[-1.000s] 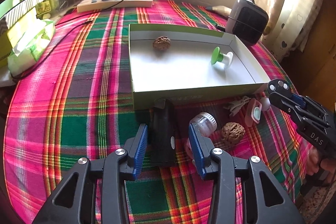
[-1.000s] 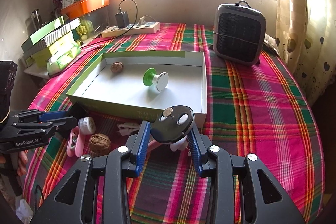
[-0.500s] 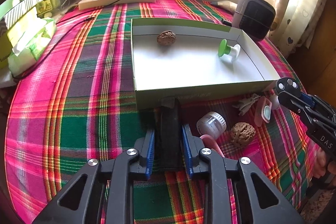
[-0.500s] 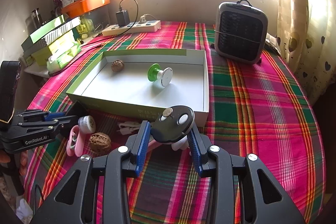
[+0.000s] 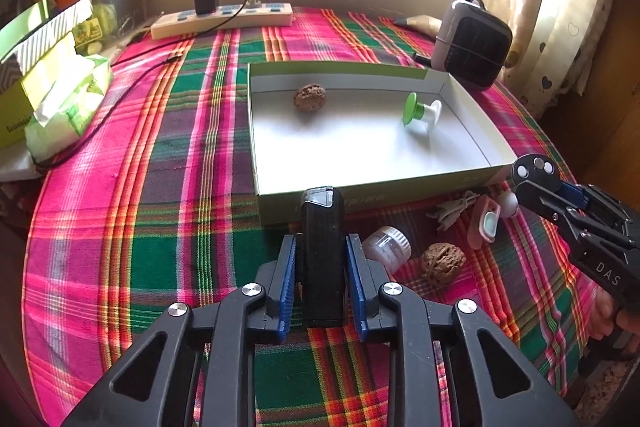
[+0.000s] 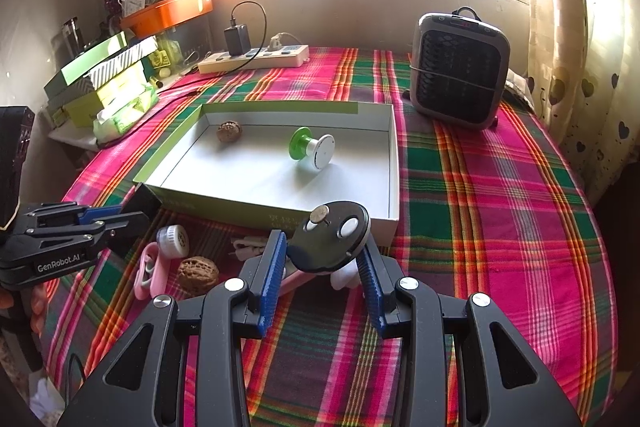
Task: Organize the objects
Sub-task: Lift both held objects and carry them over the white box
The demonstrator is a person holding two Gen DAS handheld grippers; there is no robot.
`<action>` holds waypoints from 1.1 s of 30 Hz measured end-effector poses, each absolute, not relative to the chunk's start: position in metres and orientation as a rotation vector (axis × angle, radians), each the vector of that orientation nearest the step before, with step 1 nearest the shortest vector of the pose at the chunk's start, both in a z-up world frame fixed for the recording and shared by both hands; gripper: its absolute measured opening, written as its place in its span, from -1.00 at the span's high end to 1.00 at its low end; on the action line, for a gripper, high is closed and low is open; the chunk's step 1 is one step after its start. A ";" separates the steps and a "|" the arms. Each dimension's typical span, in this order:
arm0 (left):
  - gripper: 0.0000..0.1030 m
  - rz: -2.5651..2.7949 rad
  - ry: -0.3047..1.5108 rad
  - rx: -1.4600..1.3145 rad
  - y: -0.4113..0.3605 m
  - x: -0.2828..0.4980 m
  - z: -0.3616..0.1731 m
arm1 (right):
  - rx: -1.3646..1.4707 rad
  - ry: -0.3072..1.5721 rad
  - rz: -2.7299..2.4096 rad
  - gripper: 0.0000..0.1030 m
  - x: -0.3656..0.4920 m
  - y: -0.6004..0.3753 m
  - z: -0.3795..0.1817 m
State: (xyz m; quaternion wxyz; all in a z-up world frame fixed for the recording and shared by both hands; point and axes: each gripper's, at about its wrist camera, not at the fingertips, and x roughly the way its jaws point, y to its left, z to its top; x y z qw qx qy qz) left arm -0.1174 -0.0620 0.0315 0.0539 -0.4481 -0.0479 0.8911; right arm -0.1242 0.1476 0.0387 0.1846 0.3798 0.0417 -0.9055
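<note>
My left gripper (image 5: pixel 322 247) is shut on a black oblong device (image 5: pixel 322 227) with a clear tip, held just in front of the green-and-white box (image 5: pixel 360 197). Inside the box lie a walnut (image 5: pixel 309 98) and a green-and-white spool (image 5: pixel 420 111). On the plaid cloth by the box's front wall lie a small white jar (image 5: pixel 387 245), another walnut (image 5: pixel 442 261), a pink item (image 5: pixel 484 221) and a bundled white cable (image 5: pixel 454 211). My right gripper (image 6: pixel 322 251) is shut on a black round disc (image 6: pixel 330 235) near the box's front right corner (image 6: pixel 394 215).
A grey heater (image 6: pixel 460 71) stands behind the box at the right. A power strip (image 6: pixel 254 59) with a charger runs along the back wall. Stacked boxes and a tissue pack (image 6: pixel 120 111) sit at the left edge. A curtain hangs at the right.
My left gripper's jaws have shut on the black device, which was lying between them on the cloth. The right gripper and its disc have not moved.
</note>
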 end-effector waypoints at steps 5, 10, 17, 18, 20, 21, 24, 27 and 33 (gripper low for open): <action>0.58 2.719 -0.128 -1.337 -0.061 -0.120 0.042 | 1.047 0.124 -2.556 0.27 -0.125 0.146 0.047; 0.58 2.728 -0.113 -1.296 -0.058 -0.125 0.055 | 1.016 0.136 -2.561 0.27 -0.130 0.143 0.057; 0.58 2.714 -0.094 -1.260 -0.052 -0.138 0.066 | 0.985 0.153 -2.569 0.27 -0.147 0.138 0.070; 0.58 2.712 -0.092 -1.259 -0.052 -0.141 0.066 | 0.985 0.156 -2.571 0.27 -0.149 0.137 0.071; 0.58 2.709 -0.098 -1.259 -0.052 -0.147 0.067 | 0.985 0.170 -2.572 0.27 -0.156 0.134 0.072; 0.58 2.706 -0.100 -1.259 -0.053 -0.150 0.067 | 0.987 0.174 -2.571 0.27 -0.159 0.133 0.072; 0.58 2.703 -0.106 -1.265 -0.054 -0.160 0.067 | 0.989 0.191 -2.573 0.27 -0.173 0.130 0.073; 0.58 2.704 -0.107 -1.273 -0.057 -0.170 0.064 | 0.991 0.196 -2.574 0.27 -0.187 0.128 0.074; 0.58 2.697 -0.134 -1.326 -0.063 -0.192 0.051 | 1.051 0.205 -2.568 0.27 -0.221 0.122 0.064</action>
